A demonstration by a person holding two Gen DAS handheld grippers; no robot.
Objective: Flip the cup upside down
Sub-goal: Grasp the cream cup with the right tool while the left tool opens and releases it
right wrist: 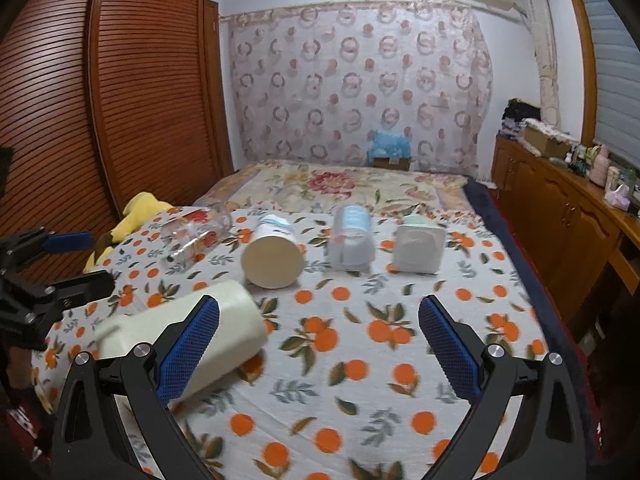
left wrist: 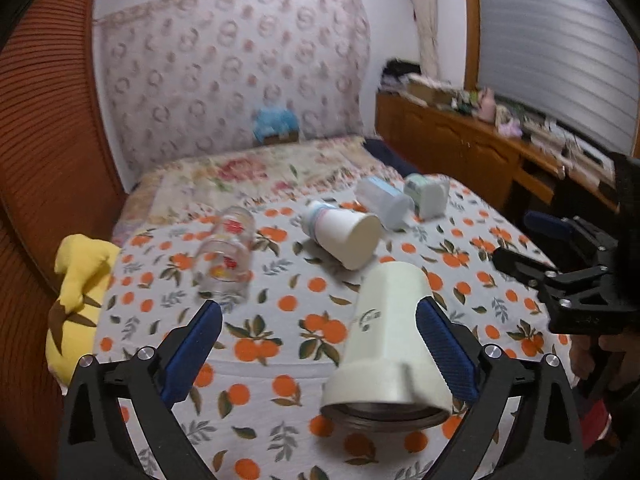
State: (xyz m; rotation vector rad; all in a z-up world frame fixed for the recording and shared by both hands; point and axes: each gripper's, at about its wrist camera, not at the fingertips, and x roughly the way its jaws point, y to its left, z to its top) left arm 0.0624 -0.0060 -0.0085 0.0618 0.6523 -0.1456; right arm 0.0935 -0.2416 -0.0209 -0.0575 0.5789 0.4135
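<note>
A cream cup (left wrist: 390, 344) lies tilted on the orange-print bedspread (left wrist: 280, 320), mouth toward the camera, base pointing away. It sits inside the right half of my open left gripper (left wrist: 320, 344), against or very close to the right pad; the left pad is well clear. In the right wrist view the same cup (right wrist: 224, 320) lies on its side behind the left finger of my open, empty right gripper (right wrist: 320, 344). The left gripper also shows at the left edge of that view (right wrist: 60, 264); the right gripper shows in the left wrist view (left wrist: 532, 248).
Further back on the bed lie a clear glass (right wrist: 200, 236), a white paper cup (right wrist: 274, 254), a translucent blue cup (right wrist: 352, 240) and a white-green cup (right wrist: 418, 248). A yellow plush (left wrist: 76, 300) sits at the left edge. A wooden dresser (right wrist: 560, 216) stands right, a slatted wardrobe (right wrist: 100, 100) left.
</note>
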